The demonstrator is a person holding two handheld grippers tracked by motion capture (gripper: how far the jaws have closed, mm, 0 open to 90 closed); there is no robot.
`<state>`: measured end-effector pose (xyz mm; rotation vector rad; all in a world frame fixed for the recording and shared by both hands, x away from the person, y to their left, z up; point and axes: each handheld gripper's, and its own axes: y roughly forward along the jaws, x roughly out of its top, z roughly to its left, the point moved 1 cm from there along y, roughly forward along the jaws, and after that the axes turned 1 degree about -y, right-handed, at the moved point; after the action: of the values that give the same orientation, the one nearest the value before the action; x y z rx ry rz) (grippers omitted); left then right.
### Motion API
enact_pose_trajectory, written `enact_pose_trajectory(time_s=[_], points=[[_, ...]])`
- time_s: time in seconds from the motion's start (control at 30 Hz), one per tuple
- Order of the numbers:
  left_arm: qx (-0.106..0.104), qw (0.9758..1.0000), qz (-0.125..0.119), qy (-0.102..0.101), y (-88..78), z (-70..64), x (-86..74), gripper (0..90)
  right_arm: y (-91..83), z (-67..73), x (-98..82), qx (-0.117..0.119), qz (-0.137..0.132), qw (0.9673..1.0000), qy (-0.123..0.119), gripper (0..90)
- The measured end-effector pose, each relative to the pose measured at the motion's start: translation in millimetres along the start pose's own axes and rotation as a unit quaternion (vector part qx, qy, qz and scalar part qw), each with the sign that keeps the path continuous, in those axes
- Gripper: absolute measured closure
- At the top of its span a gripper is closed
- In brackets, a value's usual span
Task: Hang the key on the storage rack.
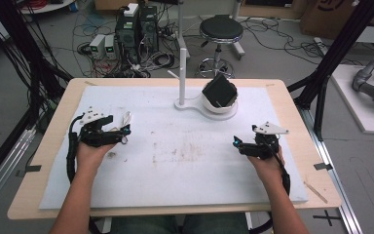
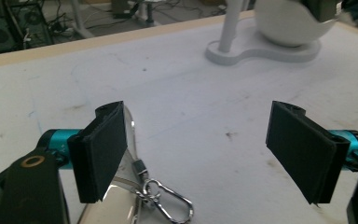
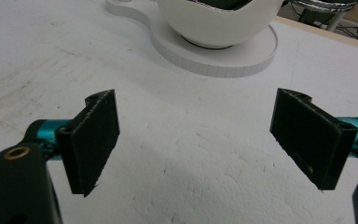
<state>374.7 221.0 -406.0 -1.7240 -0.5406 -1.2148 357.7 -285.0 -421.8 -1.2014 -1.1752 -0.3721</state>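
Both grippers spread wide, holding nothing. Keychain (image 2: 156, 198) on the mat just under the left gripper (image 2: 205, 149), beside its left jaw, clip end toward the hand. Well apart from the right gripper (image 3: 196, 149); left hand nearer.

- My left gripper (image 2: 205, 154) has matt black, rubbery-looking pads (image 2: 105, 149) on glossy teal metal pins.
- Beside its left pad I see a shiny metal clip (image 2: 168, 205) on a clear glossy pouch (image 2: 121, 186).
- The white sheet (image 1: 175, 165) looks matt, grainy and scuffed.
- The bowl stand (image 3: 214, 46) looks like smooth white plastic.
- The table edge (image 1: 44, 151) is pale wood.
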Motion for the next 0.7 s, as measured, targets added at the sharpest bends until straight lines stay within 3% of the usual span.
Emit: enact_pose_trajectory(time_s=[0.13, 0.23, 0.47, 0.5, 0.57, 0.7], points=[[0.016, 0.9991, 0.038, -0.012, 18.9, 7.7, -7.2, 22.2, -0.3, -0.4, -0.3, -0.002, 0.002, 1.0000, 0.001, 15.7], [0.032, 0.9977, 0.053, -0.025, 30.2, 16.0, -13.2, 22.2, 0.4, -1.2, -0.5, -0.002, 0.002, 1.0000, 0.000, 15.7], [0.058, 0.9952, 0.077, -0.019, 51.4, 24.0, -24.1, 27.9, 3.0, -1.1, -0.6, -0.003, 0.004, 1.0000, -0.001, 15.7], [0.064, 0.9937, 0.090, -0.015, 54.1, 24.1, -26.3, 30.0, 3.4, -1.0, -0.6, -0.003, 0.005, 1.0000, 0.000, 15.7], [0.084, 0.9919, 0.095, -0.011, 55.1, 22.4, -26.1, 38.3, 3.5, -1.1, -0.9, -0.003, 0.005, 1.0000, 0.001, 15.7], [0.089, 0.9892, 0.114, 0.025, 59.0, 15.4, -26.4, 63.4, 2.8, -2.4, -0.9, -0.006, 0.004, 1.0000, 0.000, 15.7]])
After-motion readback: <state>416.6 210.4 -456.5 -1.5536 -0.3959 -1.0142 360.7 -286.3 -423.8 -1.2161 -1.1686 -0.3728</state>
